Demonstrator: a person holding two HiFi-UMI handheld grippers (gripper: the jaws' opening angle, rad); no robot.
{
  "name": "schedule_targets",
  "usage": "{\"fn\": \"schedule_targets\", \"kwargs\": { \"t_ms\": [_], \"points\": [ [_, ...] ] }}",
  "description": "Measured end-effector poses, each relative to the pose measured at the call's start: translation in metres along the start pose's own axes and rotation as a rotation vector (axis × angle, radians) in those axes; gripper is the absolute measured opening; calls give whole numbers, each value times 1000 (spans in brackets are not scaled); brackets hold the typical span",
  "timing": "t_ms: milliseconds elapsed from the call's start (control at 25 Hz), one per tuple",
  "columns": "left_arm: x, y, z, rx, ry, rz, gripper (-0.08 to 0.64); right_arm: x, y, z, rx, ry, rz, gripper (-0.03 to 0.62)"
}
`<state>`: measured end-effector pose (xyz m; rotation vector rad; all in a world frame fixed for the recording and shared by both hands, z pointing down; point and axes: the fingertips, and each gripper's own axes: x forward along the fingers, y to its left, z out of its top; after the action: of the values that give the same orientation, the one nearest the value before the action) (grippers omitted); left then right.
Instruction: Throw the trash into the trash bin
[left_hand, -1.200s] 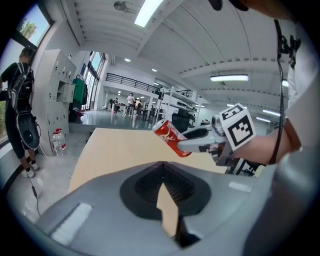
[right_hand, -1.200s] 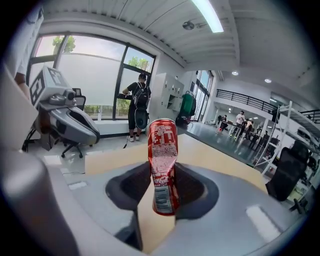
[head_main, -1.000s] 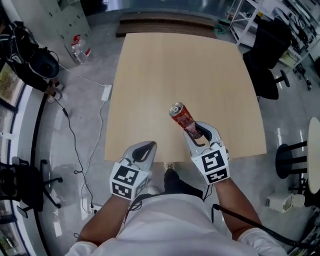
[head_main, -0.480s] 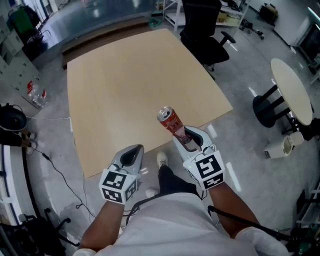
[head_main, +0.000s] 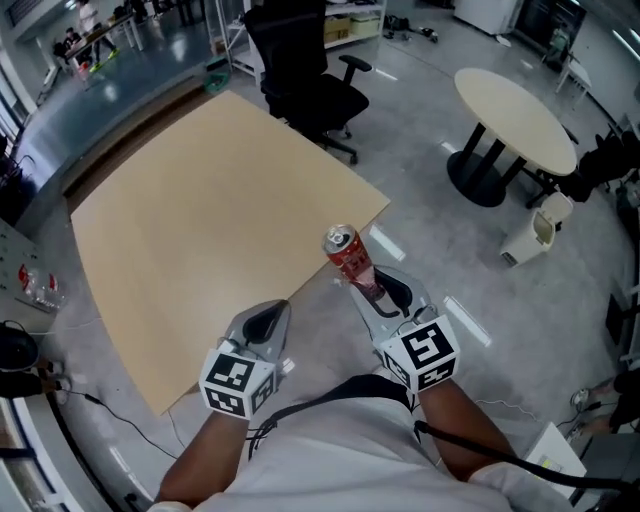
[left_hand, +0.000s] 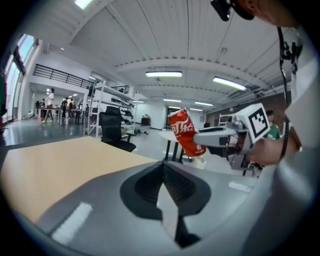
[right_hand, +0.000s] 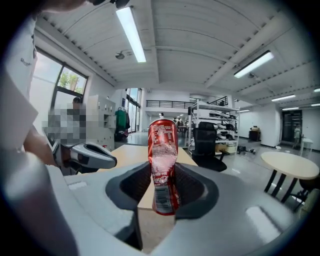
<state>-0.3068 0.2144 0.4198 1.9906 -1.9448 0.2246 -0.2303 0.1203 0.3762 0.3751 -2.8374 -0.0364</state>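
Left gripper (head_main: 268, 318): my jaws are together with nothing in them, at the near edge of the desk (head_main: 200, 230). Right gripper (head_main: 385, 290): jaws clamped on the lower part of the red can (head_main: 348, 255). The can's top sticks out past the jaws, tilted, by the desk's corner. Far right there's a round table (head_main: 515, 105) with a small white bin (head_main: 535, 235) on the floor beside it, well apart from the can.

- The red can (head_main: 348, 256) has white lettering and a silver top.
- Its middle is dented and the label is crinkled.
- It stands nearly upright, top up. Its lower part is clamped in the right claw (head_main: 378, 290), in the air by the tabletop (head_main: 200, 240) edge.
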Motion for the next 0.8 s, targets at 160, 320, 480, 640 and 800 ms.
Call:
{"fn": "schedule_targets", "kwargs": {
  "t_ms": [160, 320, 480, 640, 800],
  "points": [
    [44, -26, 17, 34, 2, -93, 8, -35, -51, -3, 125, -47, -69, 146],
    [91, -64, 35, 59, 7, -190, 8, -86, -112, -11, 136, -54, -209, 146],
    [136, -105, 51, 116, 18, -312, 8, -139, -162, -23, 159, -63, -368, 146],
    [176, -157, 63, 167, 34, -430, 8, -192, -198, -38, 190, -67, -493, 146],
    [210, -215, 64, 196, 51, -543, 8, -240, -226, -61, 222, -60, -593, 144]
  ]
}}
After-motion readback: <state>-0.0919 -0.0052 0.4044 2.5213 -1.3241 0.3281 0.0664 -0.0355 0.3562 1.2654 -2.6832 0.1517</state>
